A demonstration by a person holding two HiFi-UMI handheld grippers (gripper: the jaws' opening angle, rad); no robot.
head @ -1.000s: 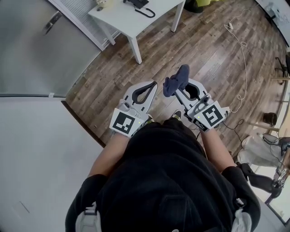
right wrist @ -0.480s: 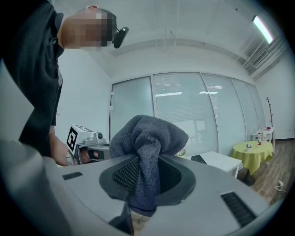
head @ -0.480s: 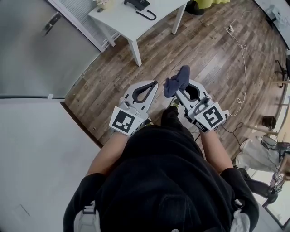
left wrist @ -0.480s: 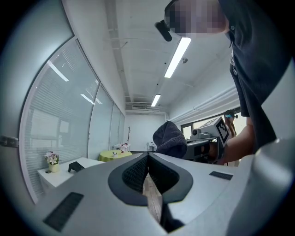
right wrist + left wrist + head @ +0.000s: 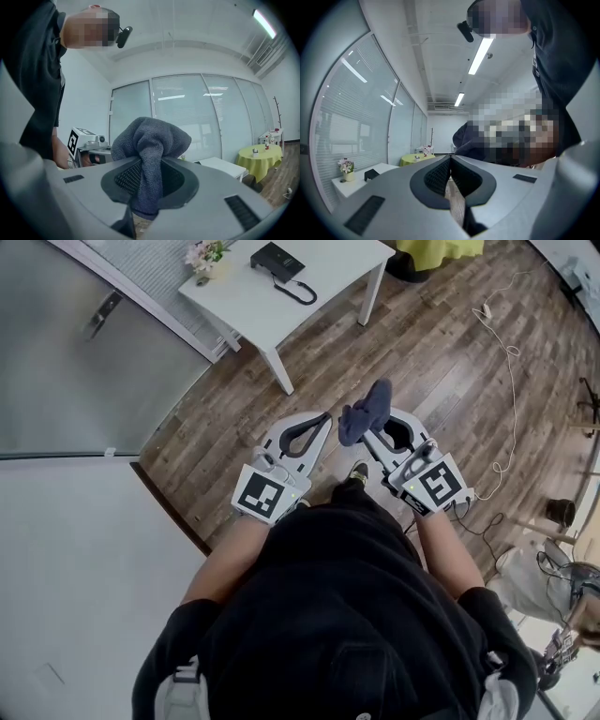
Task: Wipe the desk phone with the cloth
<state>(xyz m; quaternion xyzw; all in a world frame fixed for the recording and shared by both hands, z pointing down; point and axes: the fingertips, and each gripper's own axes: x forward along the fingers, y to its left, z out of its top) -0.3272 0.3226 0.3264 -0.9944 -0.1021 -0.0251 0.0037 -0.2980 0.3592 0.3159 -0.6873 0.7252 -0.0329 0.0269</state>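
The only container we see is a small pot (image 5: pixel 348 176) at the far corner of the white table (image 5: pixel 319 296), with pale flowers (image 5: pixel 345 165) standing in it. The desk phone (image 5: pixel 277 258) sits on the same tabletop, near the pot but apart from it, and its cord (image 5: pixel 302 292) loops toward the table's front edge.

The left gripper (image 5: pixel 322 416) has its jaws pressed together with nothing between them. The right gripper (image 5: pixel 368 430) is clamped on the dark blue cloth (image 5: pixel 366 407), which bunches up above the pads and hangs a little below them. We see both grippers held side by side in front of the person's black top (image 5: pixel 337 615), well apart from the table and the phone.

Below them is a wood plank floor (image 5: pixel 422 362), with a white cable (image 5: pixel 514 352) trailing across it on the right. A frosted glass wall (image 5: pixel 75 343) runs along the left. Farther back in the room stands a round table with a yellow-green cover (image 5: pixel 260 157), and strip lights (image 5: pixel 480 56) run along the ceiling.
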